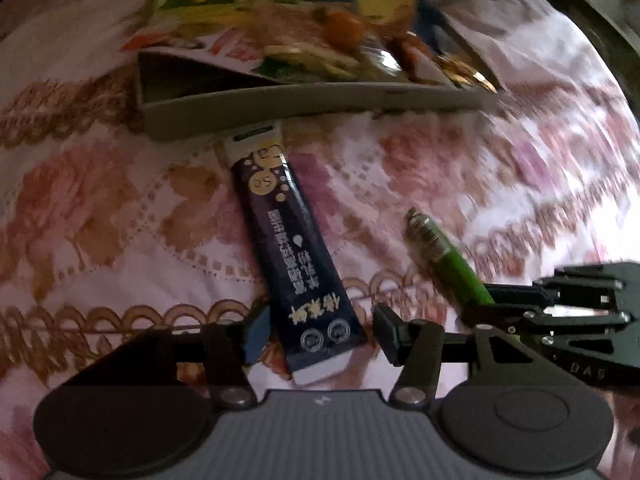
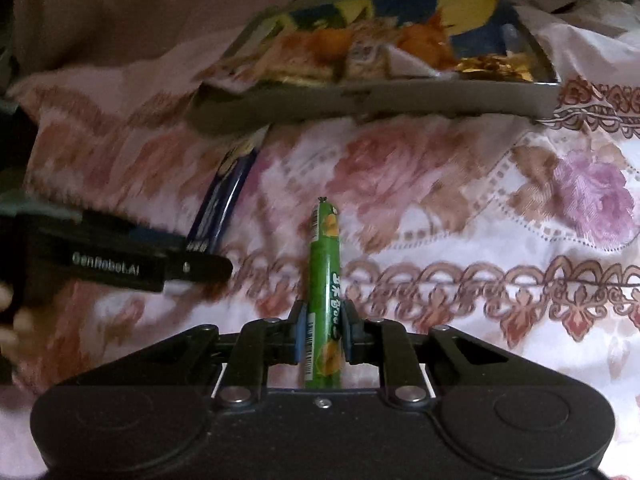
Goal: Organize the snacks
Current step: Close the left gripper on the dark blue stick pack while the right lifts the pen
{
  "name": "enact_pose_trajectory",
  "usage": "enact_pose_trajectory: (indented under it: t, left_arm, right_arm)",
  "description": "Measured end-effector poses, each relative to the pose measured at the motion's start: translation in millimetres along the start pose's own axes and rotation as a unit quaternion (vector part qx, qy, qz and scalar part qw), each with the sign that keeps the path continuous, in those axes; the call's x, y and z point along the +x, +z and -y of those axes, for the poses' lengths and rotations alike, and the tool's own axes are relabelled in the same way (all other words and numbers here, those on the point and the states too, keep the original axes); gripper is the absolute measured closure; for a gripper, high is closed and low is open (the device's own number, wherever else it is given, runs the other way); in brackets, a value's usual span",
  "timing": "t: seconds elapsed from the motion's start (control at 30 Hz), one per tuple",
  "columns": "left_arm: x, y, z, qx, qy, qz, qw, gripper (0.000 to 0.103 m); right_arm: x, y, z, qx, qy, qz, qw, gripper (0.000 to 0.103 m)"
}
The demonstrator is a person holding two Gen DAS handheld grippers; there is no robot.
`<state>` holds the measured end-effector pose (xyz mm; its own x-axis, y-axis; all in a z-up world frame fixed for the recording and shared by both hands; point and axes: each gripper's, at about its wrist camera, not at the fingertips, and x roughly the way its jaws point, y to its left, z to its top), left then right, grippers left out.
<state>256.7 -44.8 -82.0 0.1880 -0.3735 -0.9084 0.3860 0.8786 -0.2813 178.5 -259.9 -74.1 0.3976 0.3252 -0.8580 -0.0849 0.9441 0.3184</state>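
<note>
Your right gripper (image 2: 323,338) is pinching the green stick (image 2: 325,280) near its base; it is looking light, firm and slick, pointing toward the tray (image 2: 400,100). Your left gripper (image 1: 320,334) is spreading around the dark sachet (image 1: 288,248), soft, lying lengthwise toward the tray.

The long dark navy foil-plastic sachet (image 1: 298,256) is looking pretty glossy, same with the slim green plastic-wrapped sausage stick (image 2: 325,296), which is catching light on its slick skin. The pink floral woven tablecloth (image 1: 120,208) is looking matt and textured, and the shallow grey plastic tray (image 1: 312,102) is showing a dull smooth finish.
</note>
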Motion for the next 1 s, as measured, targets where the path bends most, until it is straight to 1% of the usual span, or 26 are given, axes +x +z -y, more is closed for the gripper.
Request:
enact_pose_trajectory:
  t: [0.07, 0.13, 0.27, 0.37, 0.4, 0.5, 0.6, 0.63, 0.77, 0.9, 0.97, 1.0]
  left_arm:
    - [1, 3, 0, -0.019, 0.008, 0.012, 0.9997, 0.041]
    - [0, 5, 0, -0.035, 0.024, 0.028, 0.9987, 0.041]
    - [-1, 10, -5, -0.063, 0.055, 0.066, 0.9943, 0.041]
    - [3, 11, -12, -0.092, 0.052, 0.076, 0.9915, 0.039]
    - [4, 10, -13, -0.093, 0.053, 0.08, 0.991, 0.039]
    - [10, 10, -6, -0.073, 0.06, 0.088, 0.9917, 0.033]
    - [14, 9, -1, -0.058, 0.063, 0.09, 0.9923, 0.028]
    - [16, 10, 2, -0.055, 0.063, 0.09, 0.9925, 0.025]
    - [17, 8, 5, -0.043, 0.06, 0.089, 0.9933, 0.017]
    - [18, 9, 5, -0.035, 0.058, 0.087, 0.9939, 0.015]
    - [18, 10, 4, -0.038, 0.05, 0.086, 0.9943, 0.012]
    - [18, 10, 4, -0.04, 0.049, 0.086, 0.9943, 0.011]
  right_arm:
    - [3, 4, 0, 0.0, -0.002, 0.007, 1.0, 0.084]
    - [3, 5, 2, -0.005, -0.005, 0.013, 1.0, 0.084]
    - [5, 6, 7, 0.002, -0.003, 0.019, 1.0, 0.084]
    - [9, 10, 7, 0.007, -0.001, 0.023, 1.0, 0.083]
    - [11, 12, 6, 0.008, -0.002, 0.025, 1.0, 0.083]
    - [18, 19, 4, 0.007, -0.002, 0.033, 0.999, 0.082]
    - [24, 24, 1, 0.004, -0.002, 0.041, 0.999, 0.079]
    - [25, 25, 1, 0.002, -0.004, 0.042, 0.999, 0.079]
    - [27, 26, -2, -0.009, -0.01, 0.037, 0.999, 0.074]
    - [25, 24, -7, -0.015, -0.023, 0.026, 0.999, 0.068]
    - [25, 22, -11, -0.03, -0.029, 0.024, 0.999, 0.065]
    - [25, 21, -13, -0.039, -0.033, 0.023, 0.998, 0.063]
